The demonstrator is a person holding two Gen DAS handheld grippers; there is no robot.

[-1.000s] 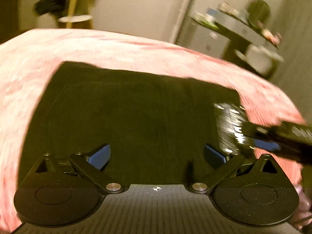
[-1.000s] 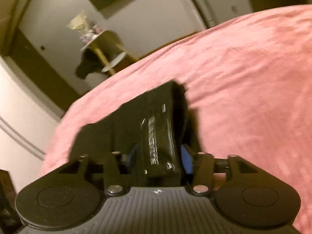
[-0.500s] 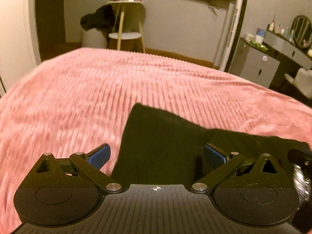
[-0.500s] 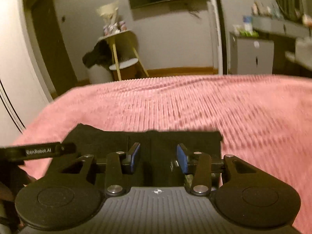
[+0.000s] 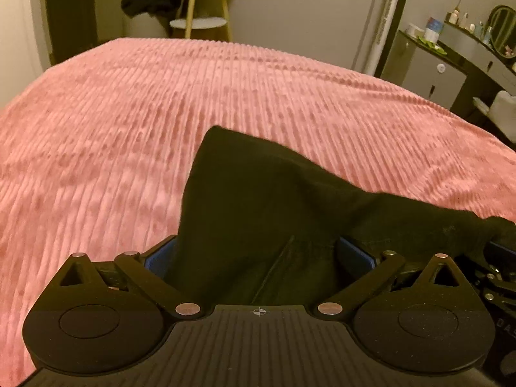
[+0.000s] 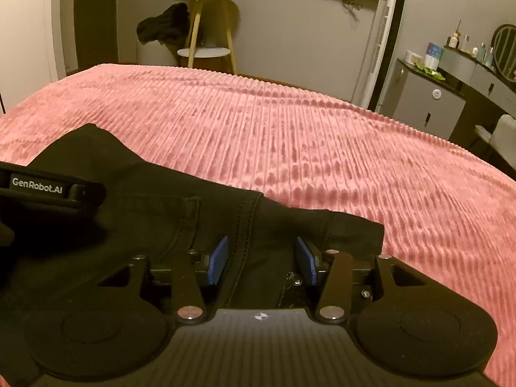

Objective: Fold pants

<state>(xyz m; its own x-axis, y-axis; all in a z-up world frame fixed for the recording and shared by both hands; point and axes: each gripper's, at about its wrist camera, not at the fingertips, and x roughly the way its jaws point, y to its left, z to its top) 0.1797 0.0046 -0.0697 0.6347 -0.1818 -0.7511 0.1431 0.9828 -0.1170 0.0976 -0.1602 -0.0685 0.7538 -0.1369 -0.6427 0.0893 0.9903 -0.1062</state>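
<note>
**Both grippers at the pants' near edge**

The pants (image 6: 154, 213) lie bunched on the bed (image 6: 322, 135), long axis sideways, directly ahead of both. Left gripper (image 5: 258, 254) jaws spread wide around cloth; right gripper (image 6: 262, 259) jaws parted over a seam. A second ago both views pointed down; now they look level.

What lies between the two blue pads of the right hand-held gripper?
Black pants fabric with a stitched seam lies between the open pads, in the right wrist view.
</note>
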